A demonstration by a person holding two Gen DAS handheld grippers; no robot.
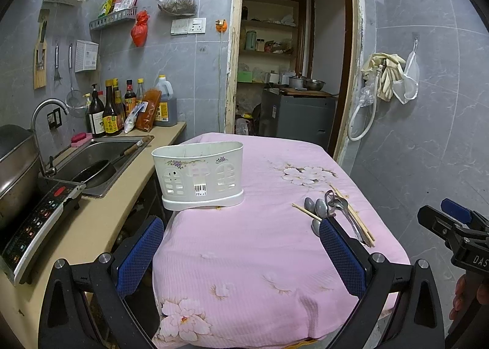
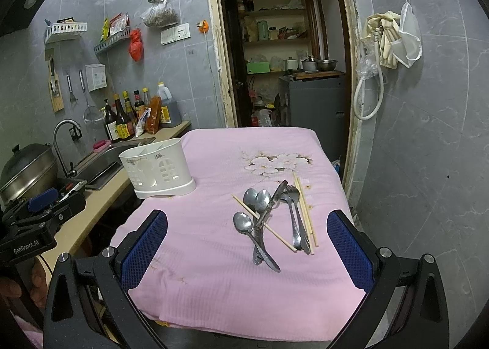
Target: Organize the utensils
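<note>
A white utensil holder [image 1: 198,176] [image 2: 157,170] with window cut-outs stands empty on the left side of the pink flowered tablecloth [image 1: 259,257] [image 2: 214,257]. To its right lies a loose pile of metal spoons [image 2: 255,205] [image 1: 316,206], a fork [image 2: 293,214] and wooden chopsticks [image 2: 305,214] [image 1: 356,217]. My right gripper [image 2: 247,245] hovers open just short of the pile, nothing between its blue pads. My left gripper [image 1: 241,251] is open over the cloth, nearer than the holder, with its right pad covering part of the pile.
A counter on the left carries a sink [image 1: 97,159] with a pan, an induction hob [image 1: 33,226], a steel pot [image 2: 27,171] and sauce bottles [image 1: 122,107]. An open doorway [image 2: 284,58] lies behind the table; a tiled wall [image 2: 428,135] stands to the right.
</note>
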